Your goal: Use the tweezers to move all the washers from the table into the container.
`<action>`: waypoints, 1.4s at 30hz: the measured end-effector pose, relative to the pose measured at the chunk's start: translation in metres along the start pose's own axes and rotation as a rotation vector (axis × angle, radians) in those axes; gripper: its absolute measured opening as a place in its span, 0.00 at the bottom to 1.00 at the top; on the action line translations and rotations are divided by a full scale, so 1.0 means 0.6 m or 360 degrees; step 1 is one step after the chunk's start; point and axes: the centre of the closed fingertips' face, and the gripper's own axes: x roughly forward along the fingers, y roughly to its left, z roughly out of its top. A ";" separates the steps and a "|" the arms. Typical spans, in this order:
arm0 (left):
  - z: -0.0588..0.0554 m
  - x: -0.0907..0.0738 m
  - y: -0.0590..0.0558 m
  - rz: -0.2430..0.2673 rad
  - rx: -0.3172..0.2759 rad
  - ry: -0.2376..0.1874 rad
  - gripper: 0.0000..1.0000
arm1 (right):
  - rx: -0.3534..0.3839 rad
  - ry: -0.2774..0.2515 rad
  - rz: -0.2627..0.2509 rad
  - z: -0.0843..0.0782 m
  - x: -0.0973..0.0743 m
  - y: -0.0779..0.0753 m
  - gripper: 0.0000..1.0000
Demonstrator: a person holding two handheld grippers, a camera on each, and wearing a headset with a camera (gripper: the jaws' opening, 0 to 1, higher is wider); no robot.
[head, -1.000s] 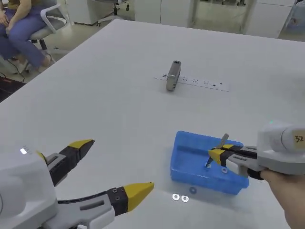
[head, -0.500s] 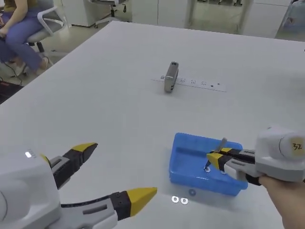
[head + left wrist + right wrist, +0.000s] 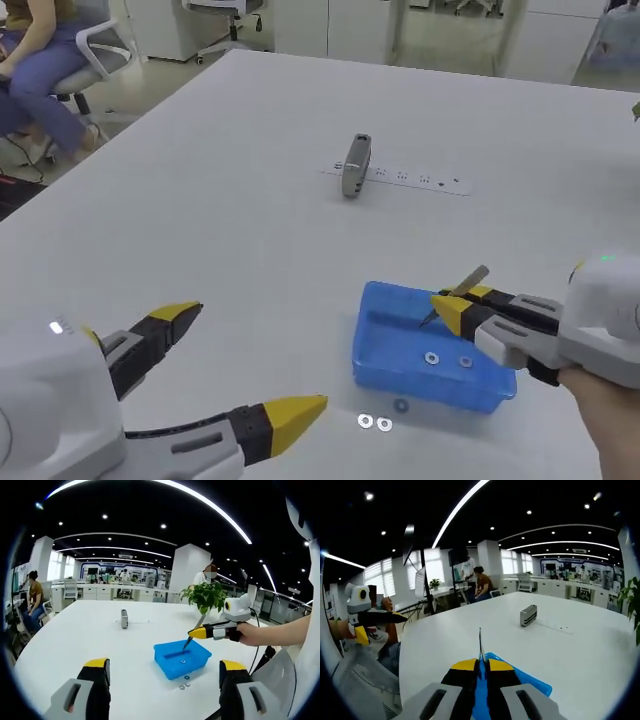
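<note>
Head view: right tongs (image 3: 450, 308), pressed together on the tweezers (image 3: 472, 278), hover over the blue container (image 3: 372, 300), tool tip pointing left. Three washers (image 3: 384, 424) lie on the counter (image 3: 250, 220) just near of its near wall, nearer than the tip. Left tongs (image 3: 245, 358) spread, empty.

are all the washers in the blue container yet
No, several washers lie on the table just outside the blue container, near its front wall.
</note>
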 end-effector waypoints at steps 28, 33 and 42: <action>-0.001 -0.010 0.004 0.0010 -0.0021 -0.0021 0.91 | 0.0157 0.0333 0.0261 -0.143 0.022 0.086 0.03; -0.009 -0.010 0.006 0.0002 -0.0007 0.0012 0.91 | 0.0136 0.0360 0.0271 -0.148 0.022 0.088 0.03; -0.011 -0.005 -0.001 -0.0023 -0.0005 0.0022 0.92 | 0.0041 0.0390 0.0317 -0.152 0.020 0.102 0.03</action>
